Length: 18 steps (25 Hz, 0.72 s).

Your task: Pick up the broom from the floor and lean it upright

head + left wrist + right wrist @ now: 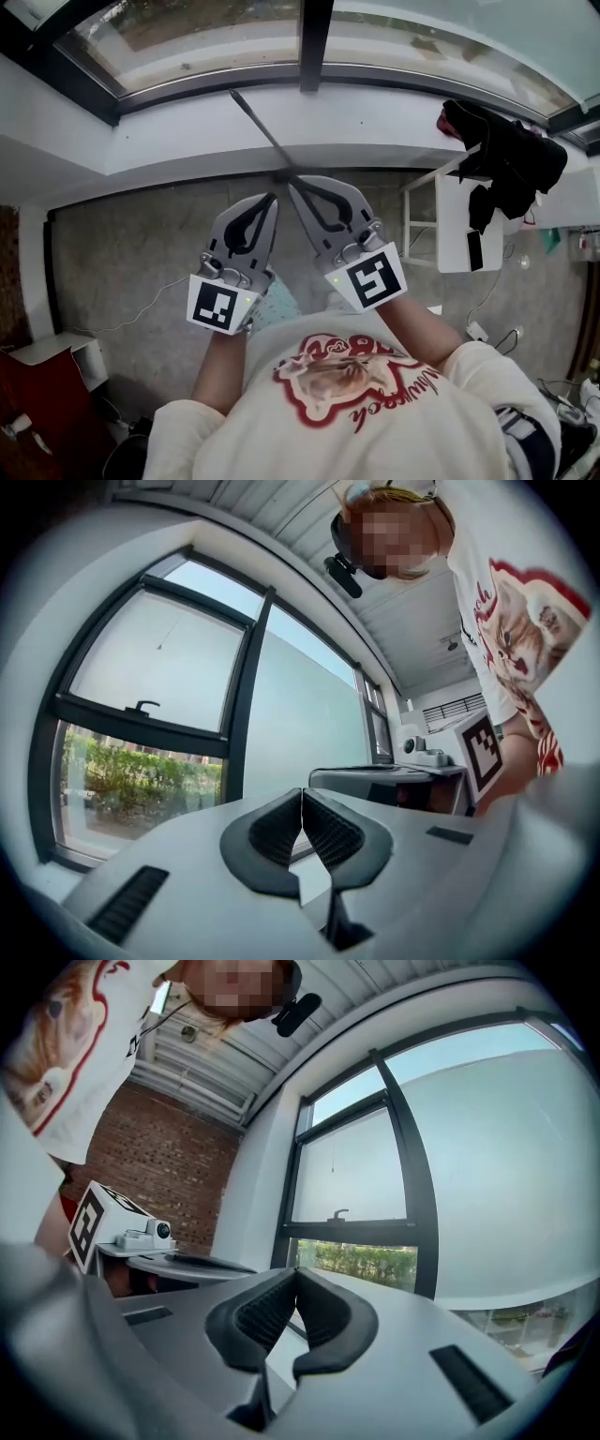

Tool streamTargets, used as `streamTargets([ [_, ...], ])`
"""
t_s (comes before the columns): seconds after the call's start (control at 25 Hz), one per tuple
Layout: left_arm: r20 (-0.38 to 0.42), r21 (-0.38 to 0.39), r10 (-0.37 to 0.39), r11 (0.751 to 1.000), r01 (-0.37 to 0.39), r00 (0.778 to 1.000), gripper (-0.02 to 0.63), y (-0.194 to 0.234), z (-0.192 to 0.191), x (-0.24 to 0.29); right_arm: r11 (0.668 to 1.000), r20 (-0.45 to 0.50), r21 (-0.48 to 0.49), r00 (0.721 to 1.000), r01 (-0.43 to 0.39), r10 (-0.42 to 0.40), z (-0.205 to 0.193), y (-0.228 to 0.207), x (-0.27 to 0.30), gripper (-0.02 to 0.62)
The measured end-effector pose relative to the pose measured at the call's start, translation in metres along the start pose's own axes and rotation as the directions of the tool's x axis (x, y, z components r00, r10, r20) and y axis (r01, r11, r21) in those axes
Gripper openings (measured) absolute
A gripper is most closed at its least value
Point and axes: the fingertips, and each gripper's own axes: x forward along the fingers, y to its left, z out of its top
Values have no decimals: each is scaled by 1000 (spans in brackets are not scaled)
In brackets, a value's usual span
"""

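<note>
The broom's thin dark handle (258, 127) slants across the white window sill (375, 112) in the head view. Its lower end disappears behind the gripper tips near the foot of the wall, and its head is hidden. My left gripper (274, 197) and right gripper (292, 183) are held side by side at chest height, pointing level at the window, tips almost touching. The left gripper view shows the left gripper's (301, 794) pads pressed together with nothing between them. The right gripper's (296, 1274) pads meet the same way in the right gripper view. Neither gripper view shows the handle.
A white rack (469, 234) draped with dark clothes (506, 159) stands at the right by the wall. A white cable (141, 314) trails over the grey floor at the left. A red object (37, 394) lies at the lower left. Large dark-framed windows (187, 37) fill the wall ahead.
</note>
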Motion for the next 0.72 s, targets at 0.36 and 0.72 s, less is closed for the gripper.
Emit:
streamTargets([
  [0.36, 57, 54, 75, 995, -78, 996, 21, -117, 52, -56, 996, 53, -47, 995, -82, 84, 74, 31, -107, 25],
  [0.72, 38, 124, -79, 989, 74, 996, 21, -193, 63, -181, 993, 81, -64, 993, 95, -89, 94, 133, -189, 25],
])
